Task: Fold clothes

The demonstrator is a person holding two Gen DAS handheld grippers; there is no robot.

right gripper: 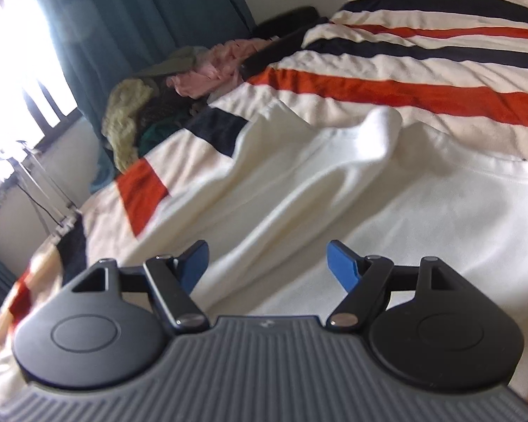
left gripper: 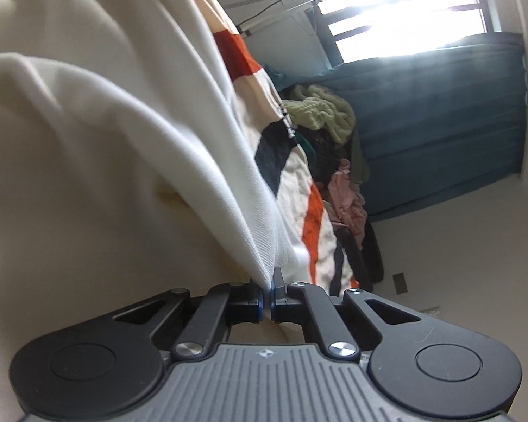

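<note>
- Left wrist view. The left gripper (left gripper: 266,299), at lower centre of the frame, is clenched on a corner of the cream garment (left gripper: 130,112); the cloth runs from the pinch up and to the left, filling the upper left of the frame in broad folds.
- To the right of the garment, a band of the striped blanket (left gripper: 309,211) — cream, orange and dark — crosses the middle of the frame.
- Beside the blanket, right of centre, lies a pile of clothes (left gripper: 331,147): a pale green knit on top, dark pieces under it, pink cloth lower down.
- A teal curtain (left gripper: 440,123) fills the right side; the bright window (left gripper: 404,10) sits at upper right.
- Right wrist view. The right gripper (right gripper: 267,263), at lower centre, is released — its blue pads (right gripper: 341,263) stand well apart, just above the garment (right gripper: 334,211); whether they touch the cloth cannot be told.
- The garment lies spread over the blanket (right gripper: 422,70) across the centre and right of the frame, with one raised fold at centre right.
- The clothes pile (right gripper: 165,95) sits at upper left of centre, in front of the curtain (right gripper: 140,10); the window (right gripper: 14,70) is at the far left.
</note>
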